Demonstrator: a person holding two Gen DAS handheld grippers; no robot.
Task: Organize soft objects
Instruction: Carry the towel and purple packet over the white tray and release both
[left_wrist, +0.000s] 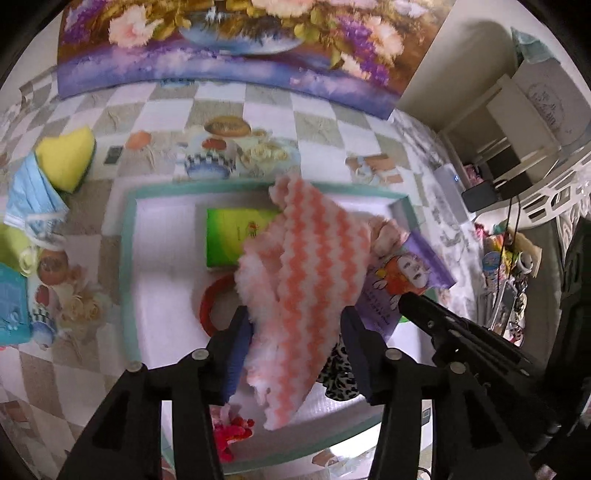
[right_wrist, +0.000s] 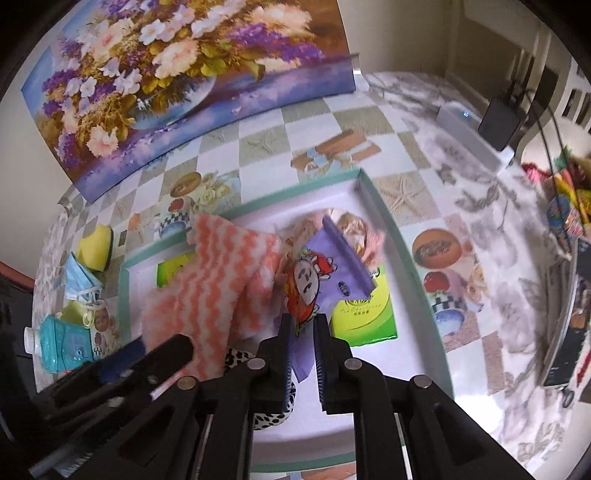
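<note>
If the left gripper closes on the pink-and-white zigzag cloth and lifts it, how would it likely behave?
The zigzag cloth looks fluffy and lies draped unevenly over other items in the tray, so it would probably sag and hang limp. It seems light for its size. Its fuzzy pile should grip rather than slip between the left gripper pads.

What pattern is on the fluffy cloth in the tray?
Coral-and-white zigzag stripes on the cloth, clearest in the left wrist view.
</note>
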